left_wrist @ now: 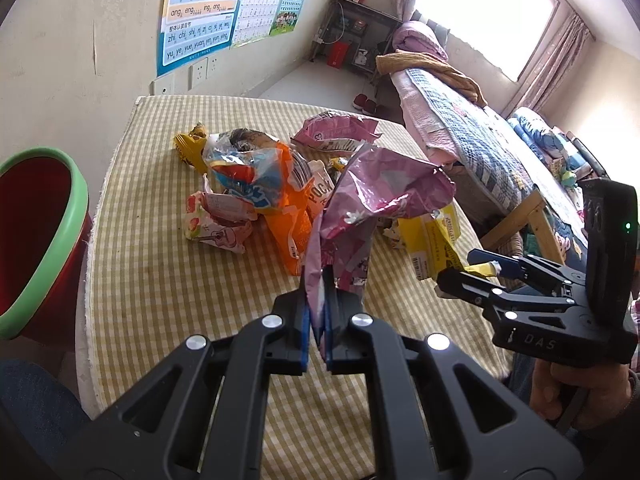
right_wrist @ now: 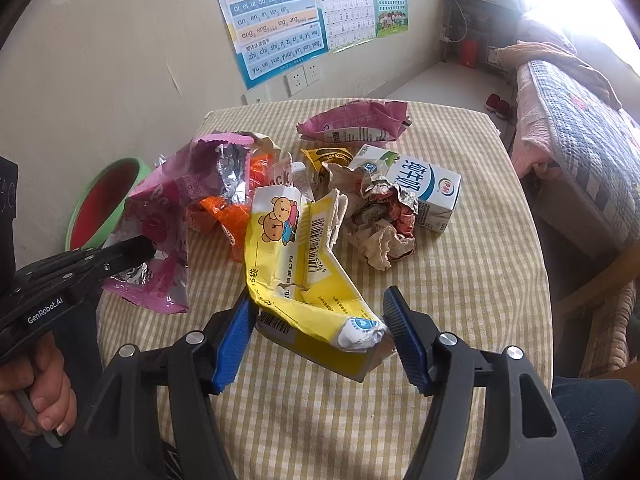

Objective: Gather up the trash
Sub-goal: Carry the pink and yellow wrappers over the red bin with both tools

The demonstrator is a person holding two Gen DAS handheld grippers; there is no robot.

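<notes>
Left tongs (left_wrist: 319,320) pinch pink wrapper (left_wrist: 372,200) — right tongs (right_wrist: 320,344) clasp yellow box (right_wrist: 304,272).

Bare checked counter (left_wrist: 168,300) is lying open along the near edge and near left. A heap of wrappers (left_wrist: 256,196) is crowding the middle and far side, with a milk carton (right_wrist: 424,192) blocking the right. A red bin (left_wrist: 36,240) is standing off the left edge.
</notes>
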